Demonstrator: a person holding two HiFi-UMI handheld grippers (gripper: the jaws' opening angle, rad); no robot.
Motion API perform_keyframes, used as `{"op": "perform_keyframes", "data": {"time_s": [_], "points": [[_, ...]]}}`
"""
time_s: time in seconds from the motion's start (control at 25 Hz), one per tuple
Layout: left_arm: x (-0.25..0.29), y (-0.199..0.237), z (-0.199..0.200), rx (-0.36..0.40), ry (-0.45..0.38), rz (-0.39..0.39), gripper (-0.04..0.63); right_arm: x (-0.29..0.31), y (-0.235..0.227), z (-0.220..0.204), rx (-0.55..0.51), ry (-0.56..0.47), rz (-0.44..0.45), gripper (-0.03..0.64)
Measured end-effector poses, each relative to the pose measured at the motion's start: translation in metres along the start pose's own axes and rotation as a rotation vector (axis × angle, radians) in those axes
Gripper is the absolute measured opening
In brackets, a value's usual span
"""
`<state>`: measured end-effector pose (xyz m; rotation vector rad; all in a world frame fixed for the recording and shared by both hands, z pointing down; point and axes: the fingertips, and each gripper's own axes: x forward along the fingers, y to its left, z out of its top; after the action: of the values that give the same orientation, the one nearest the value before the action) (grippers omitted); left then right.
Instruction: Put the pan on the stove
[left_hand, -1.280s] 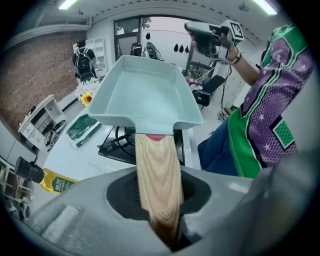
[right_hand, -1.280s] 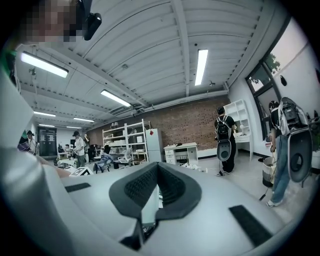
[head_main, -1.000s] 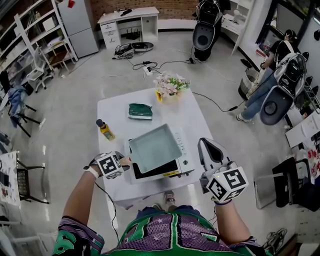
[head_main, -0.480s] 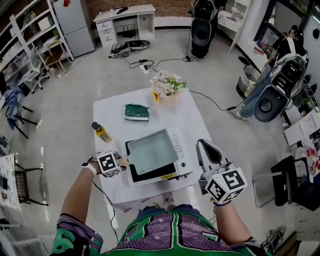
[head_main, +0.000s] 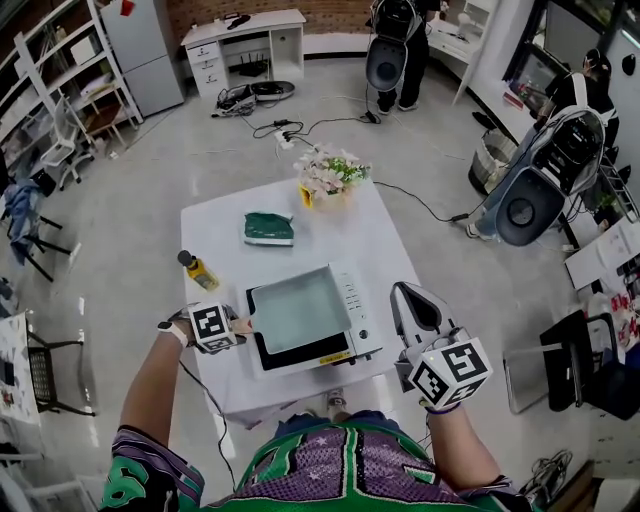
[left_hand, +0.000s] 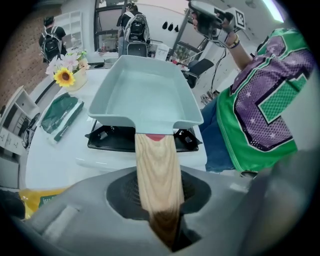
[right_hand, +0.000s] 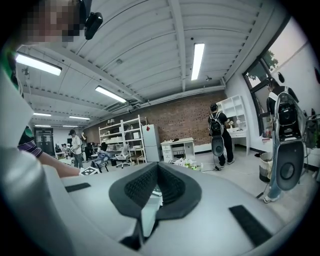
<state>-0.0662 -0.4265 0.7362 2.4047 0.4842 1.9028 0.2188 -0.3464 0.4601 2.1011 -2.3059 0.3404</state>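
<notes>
The jaws of the left gripper (left_hand: 156, 192) clench the wooden handle (left_hand: 155, 165) of the pale square pan (left_hand: 145, 92), which lies over the stove (left_hand: 107, 141) on the white counter (head_main: 372, 240), while the right gripper (right_hand: 157, 172) has its jaws closed and empty.

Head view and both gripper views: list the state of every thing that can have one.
pan, empty, above the stove, gripped by its handle.
stove, flat on the table, under the pan.
left gripper, shut on the pan.
right gripper, shut, empty, off the table's edge.
bottle, upright, capped.
green pouch, lying flat.
</notes>
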Motion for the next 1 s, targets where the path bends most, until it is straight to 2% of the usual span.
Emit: {"op": "perform_keyframes", "data": {"time_s": [0.28,0.56,1.0], "points": [[-0.006,-0.001,0.002,-0.003,0.031,-0.026,0.120,-0.001,0.001,-0.004,0.010,0.002,-0.004,0.002],[-0.006,0.000,0.004,-0.040,0.028,-0.034,0.189,-0.002,0.001,-0.006,0.019,0.006,-0.009,0.002],[-0.016,0.005,0.009,-0.044,-0.013,0.037,0.199,-0.006,0.011,-0.009,0.014,0.009,-0.002,0.002]]}}
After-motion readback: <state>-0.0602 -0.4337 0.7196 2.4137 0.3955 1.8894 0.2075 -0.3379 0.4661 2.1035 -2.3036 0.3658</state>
